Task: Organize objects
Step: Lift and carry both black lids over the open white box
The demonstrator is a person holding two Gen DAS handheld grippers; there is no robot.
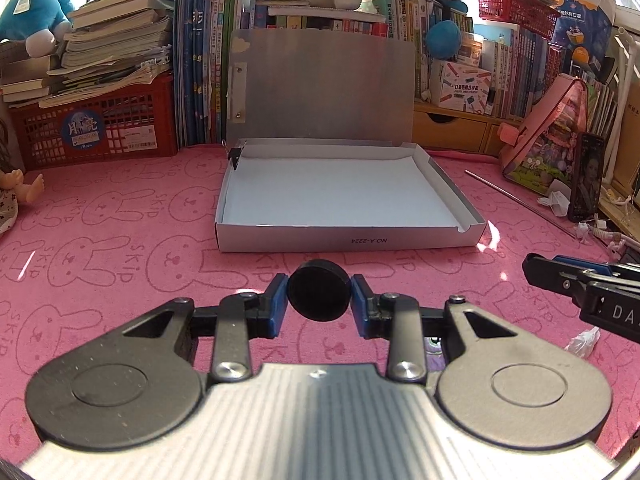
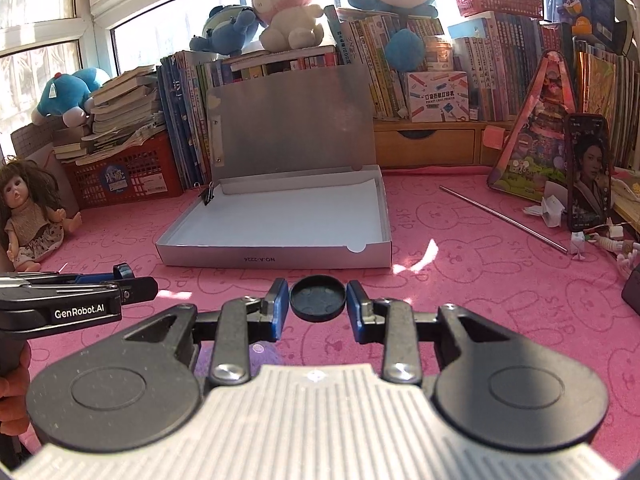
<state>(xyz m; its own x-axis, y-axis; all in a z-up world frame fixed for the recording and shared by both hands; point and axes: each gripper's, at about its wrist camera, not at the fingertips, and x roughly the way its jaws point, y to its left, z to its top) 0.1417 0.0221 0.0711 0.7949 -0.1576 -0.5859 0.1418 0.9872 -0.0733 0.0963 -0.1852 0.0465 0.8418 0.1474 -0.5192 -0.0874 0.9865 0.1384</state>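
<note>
Fingers (image 1: 280, 300) of the left gripper (image 1: 319, 296) clench a stiff, light-looking black puck (image 1: 318, 295) by its rim, the right gripper (image 2: 318, 298) likewise pinches a shallow cap (image 2: 318, 298), both above the worktop (image 1: 120, 240) before the open box (image 1: 348, 236); smooth rims may slip

Two little black round pieces and one open silver box on the pink bunny cloth

The black puck (image 1: 319, 295) is solid, thick and tilted, flat face toward the camera, pinched at its sides just in front of the box's near wall. The black cap (image 2: 317, 298) is shallow, hollow side up, showing a raised rim and a few round bumps inside, also pinched at its sides. The flat silver box (image 1: 344, 236) lies open with a white floor, its lid upright behind it.
</note>
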